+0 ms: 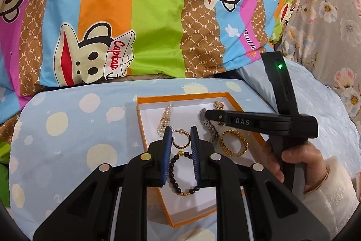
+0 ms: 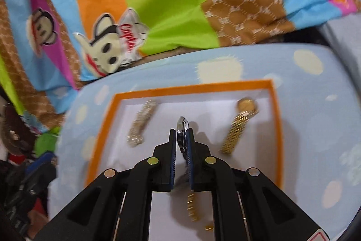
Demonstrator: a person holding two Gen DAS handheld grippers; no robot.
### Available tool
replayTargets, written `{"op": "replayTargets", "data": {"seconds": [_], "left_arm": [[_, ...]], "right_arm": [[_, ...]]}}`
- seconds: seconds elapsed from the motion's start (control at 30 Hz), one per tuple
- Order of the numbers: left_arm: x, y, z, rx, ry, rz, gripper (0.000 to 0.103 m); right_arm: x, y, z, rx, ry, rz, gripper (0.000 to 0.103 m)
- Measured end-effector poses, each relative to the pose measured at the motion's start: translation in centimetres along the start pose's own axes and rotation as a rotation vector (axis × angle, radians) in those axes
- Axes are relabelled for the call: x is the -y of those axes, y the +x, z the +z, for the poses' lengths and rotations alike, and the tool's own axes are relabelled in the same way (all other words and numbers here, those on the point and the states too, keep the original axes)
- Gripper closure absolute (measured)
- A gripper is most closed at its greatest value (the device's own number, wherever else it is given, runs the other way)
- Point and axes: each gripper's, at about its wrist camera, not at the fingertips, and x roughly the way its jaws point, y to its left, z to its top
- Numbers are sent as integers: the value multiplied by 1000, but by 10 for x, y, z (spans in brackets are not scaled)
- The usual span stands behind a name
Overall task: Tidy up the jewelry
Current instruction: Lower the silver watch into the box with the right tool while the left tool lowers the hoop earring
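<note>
1. The left gripper (image 1: 180,134) hovers low over the near half of the orange-rimmed box (image 1: 233,98), its blue pads parted with nothing between them.
2. Beneath it, on the white box floor, lies a dark beaded bracelet (image 1: 174,173) near the near edge; just beyond it sits a gold hoop earring (image 1: 181,139), seen between the fingertips.
3. A gold chain bracelet (image 1: 234,143) rests toward the box's right edge.
4. The right gripper (image 2: 182,131) is clamped on a silver watch (image 2: 182,123), whose band trails down to the box floor in the middle of the box.
5. A pearl bracelet (image 1: 164,120) lies toward the far left corner and a gold watch (image 2: 239,125) toward the far right corner.
6. The box sits on a pale blue spotted cushion (image 1: 67,128); a striped cartoon quilt (image 1: 158,15) rises behind.
</note>
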Motion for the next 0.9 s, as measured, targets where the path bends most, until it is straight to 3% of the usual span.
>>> {"op": "replayTargets", "data": {"seconds": [0.07,0.2,0.23,0.3,0.33,0.47,0.57,0.9], "left_arm": [[1,4,0,-7,1,-1,87],[8,13,0,-18,15,-7,87],[11,15,0,-21,22,-9,87],[15,21,2,-28,27,-7,87],[17,24,3,-32,25,-11,87],[23,31,3,-36,22,-7,87],[26,32,2,-40,33,6,87],[35,62,4,-101,61,26,87]], "right_arm": [[5,-7,1,28,-5,-38,72],[16,-33,-7,109,-7,-95,71],[18,-39,-9,117,-11,-97,73],[13,-48,-17,124,-49,-94,93],[9,-48,-20,117,-69,-80,96],[-22,-34,-31,51,-165,-22,101],[-33,-15,-40,6,-206,-50,102],[-1,-24,-53,35,-154,-137,102]]}}
